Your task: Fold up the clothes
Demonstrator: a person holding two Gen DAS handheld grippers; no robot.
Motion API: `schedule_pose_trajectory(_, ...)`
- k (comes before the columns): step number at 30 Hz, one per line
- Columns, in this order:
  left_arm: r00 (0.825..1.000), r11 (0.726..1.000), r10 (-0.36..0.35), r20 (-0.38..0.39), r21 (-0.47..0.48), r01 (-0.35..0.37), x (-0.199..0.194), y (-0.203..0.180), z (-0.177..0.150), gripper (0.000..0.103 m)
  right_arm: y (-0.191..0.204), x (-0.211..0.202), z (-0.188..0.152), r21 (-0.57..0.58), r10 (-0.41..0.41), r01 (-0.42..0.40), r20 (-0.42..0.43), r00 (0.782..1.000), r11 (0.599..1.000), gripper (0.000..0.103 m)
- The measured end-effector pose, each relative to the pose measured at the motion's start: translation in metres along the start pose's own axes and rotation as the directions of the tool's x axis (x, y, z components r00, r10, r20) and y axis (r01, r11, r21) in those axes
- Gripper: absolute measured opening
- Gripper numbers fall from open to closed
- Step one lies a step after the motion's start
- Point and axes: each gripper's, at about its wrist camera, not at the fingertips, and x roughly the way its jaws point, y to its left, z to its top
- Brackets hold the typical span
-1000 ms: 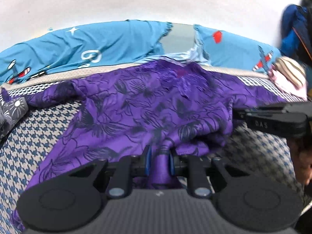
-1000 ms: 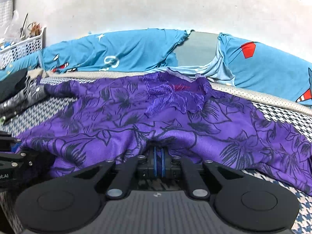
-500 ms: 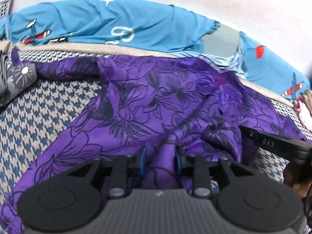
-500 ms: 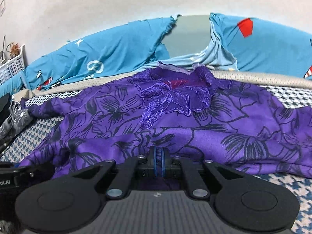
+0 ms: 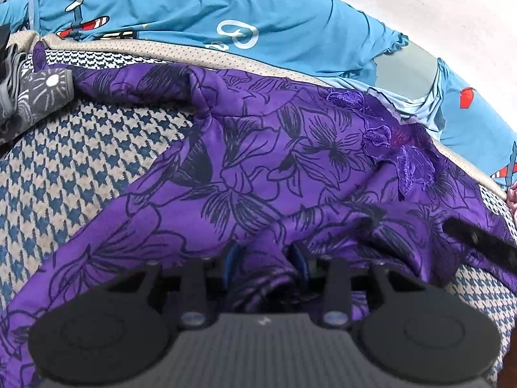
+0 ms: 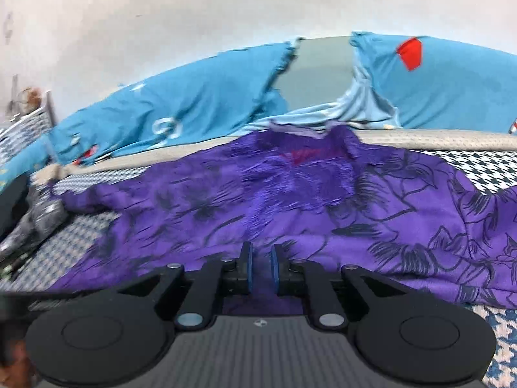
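Observation:
A purple top with a dark flower print (image 5: 258,168) lies spread over the houndstooth bed cover (image 5: 74,161), its lace neckline toward the pillows. My left gripper (image 5: 265,265) sits low at the hem; its jaws are opening, with a loose bunch of purple cloth standing between the blue pads. In the right wrist view the same purple top (image 6: 323,207) fills the middle. My right gripper (image 6: 261,268) is at its near edge, jaws opening, a narrow gap between the pads and cloth just below them. The right gripper's black finger (image 5: 478,242) shows at the right of the left wrist view.
Blue printed pillows (image 5: 194,22) line the white wall behind the bed. A grey patterned garment (image 5: 38,93) lies at the left edge, also seen as a grey garment (image 6: 38,220) in the right wrist view. A white basket (image 6: 29,123) stands far left.
Both grippers held pinched folds of the purple hem; their jaws have now parted. The left gripper has sunk, rolled and slid sideways along the cloth. The right one shifted a little.

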Motion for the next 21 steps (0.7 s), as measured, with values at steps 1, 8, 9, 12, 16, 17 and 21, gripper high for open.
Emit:
schedule_pose_trajectory(1, 1.000, 1.000, 0.000, 0.000, -0.001, 0.000, 0.000, 0.000, 0.000, 0.035, 0.004, -0.005, -0.003, -0.020, 0.015, -0.015, -0.009, 1.000, 1.000, 0.013)
schedule_pose_trajectory(8, 1.000, 1.000, -0.003, -0.001, -0.002, 0.003, -0.001, 0.000, 0.001, 0.035, 0.043, -0.023, -0.030, -0.220, 0.110, -0.116, -0.041, 0.993, 0.968, 0.013)
schedule_pose_trajectory(9, 1.000, 1.000, -0.004, -0.001, -0.002, 0.004, -0.001, 0.000, 0.001, 0.035, 0.048, -0.024, -0.032, -0.245, 0.124, -0.130, -0.038, 0.992, 0.961, 0.013)
schedule_pose_trajectory(12, 1.000, 1.000, -0.009, -0.004, -0.011, 0.009, -0.001, 0.002, 0.001, 0.035, 0.063, -0.023, -0.039, -0.325, 0.155, -0.157, -0.031, 0.987, 0.932, 0.019)
schedule_pose_trajectory(16, 1.000, 1.000, -0.013, -0.008, -0.020, 0.012, -0.001, 0.003, 0.002, 0.035, 0.080, -0.017, -0.047, -0.424, 0.171, -0.166, -0.026, 0.985, 0.890, 0.024)
schedule_pose_trajectory(17, 1.000, 1.000, -0.013, -0.009, -0.020, 0.013, -0.001, 0.003, 0.002, 0.035, 0.083, -0.015, -0.048, -0.441, 0.173, -0.168, -0.028, 0.984, 0.882, 0.025)
schedule_pose_trajectory(21, 1.000, 1.000, -0.017, -0.011, -0.026, 0.017, -0.001, 0.004, 0.003, 0.035, 0.094, -0.004, -0.055, -0.524, 0.149, -0.137, -0.021, 0.989, 0.841, 0.027)
